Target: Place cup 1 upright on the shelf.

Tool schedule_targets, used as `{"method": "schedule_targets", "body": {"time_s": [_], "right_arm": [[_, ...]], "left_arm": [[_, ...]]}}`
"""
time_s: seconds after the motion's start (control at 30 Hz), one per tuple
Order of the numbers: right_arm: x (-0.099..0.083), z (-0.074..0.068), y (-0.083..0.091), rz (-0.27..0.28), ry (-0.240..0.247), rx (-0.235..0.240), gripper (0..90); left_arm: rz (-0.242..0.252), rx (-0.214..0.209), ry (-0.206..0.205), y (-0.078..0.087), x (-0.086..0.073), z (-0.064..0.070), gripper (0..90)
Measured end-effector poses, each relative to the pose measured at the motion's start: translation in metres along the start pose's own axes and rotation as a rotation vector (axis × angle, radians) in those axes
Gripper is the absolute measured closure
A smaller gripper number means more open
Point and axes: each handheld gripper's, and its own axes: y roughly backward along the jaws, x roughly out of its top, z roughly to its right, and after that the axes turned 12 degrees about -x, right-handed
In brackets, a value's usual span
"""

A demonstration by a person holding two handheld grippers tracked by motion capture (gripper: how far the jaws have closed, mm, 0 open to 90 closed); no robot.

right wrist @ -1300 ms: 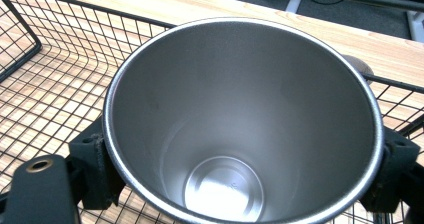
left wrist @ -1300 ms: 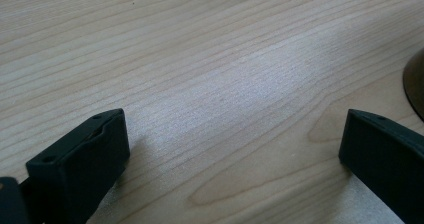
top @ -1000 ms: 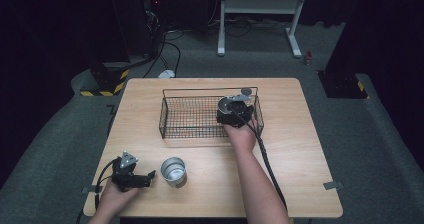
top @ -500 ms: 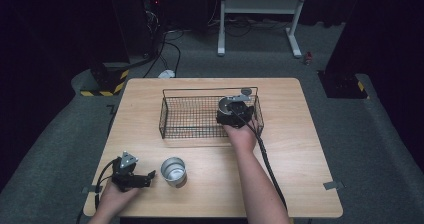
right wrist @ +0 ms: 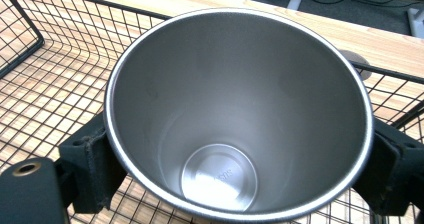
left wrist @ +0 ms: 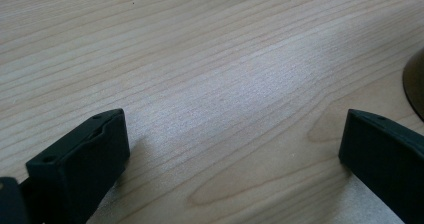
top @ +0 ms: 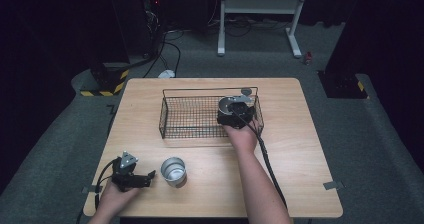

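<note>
Over the basket (top: 172, 115), right gripper (right wrist: 235, 169) clamps a cup (right wrist: 239, 109); lower upright, release gently. Left gripper (left wrist: 235, 154) gapes wide.

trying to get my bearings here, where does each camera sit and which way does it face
High view: fixed above the person's side, facing forward and down on the wooden table, wire basket and a steel cup; both forearms enter from below.
Left gripper view: rides the left claw, looking low across bare tabletop; its two black jaws stand wide apart.
Right gripper view: rides the right claw, looking down into a steel tumbler between its jaws, over the basket.
Shared: the high and right gripper views both show the basket.
</note>
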Motion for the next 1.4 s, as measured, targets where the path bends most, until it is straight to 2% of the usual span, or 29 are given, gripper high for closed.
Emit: {"method": "schedule_targets", "body": {"time_s": [0.2,0.3,0.63,1.13,1.4], "right_arm": [[0.0,0.002,0.007,0.015,0.005,0.001,9.9],[-0.002,0.004,0.011,0.014,-0.008,0.003,9.9],[-0.017,0.013,0.031,0.039,-0.013,0.035,9.9],[-0.051,0.024,0.067,0.088,-0.006,0.079,10.0],[-0.075,0.03,0.088,0.081,-0.012,0.084,10.1]], "left_arm": [[0.0,0.0,0.0,0.0,0.0,0.0,0.1],[0.0,0.0,0.0,0.0,0.0,0.0,0.1],[-0.001,-0.001,-0.001,0.0,0.0,0.0,0.1],[-0.001,-0.001,-0.002,0.0,0.0,0.0,0.1],[0.001,-0.001,-0.001,0.0,0.0,0.0,0.1]]}}
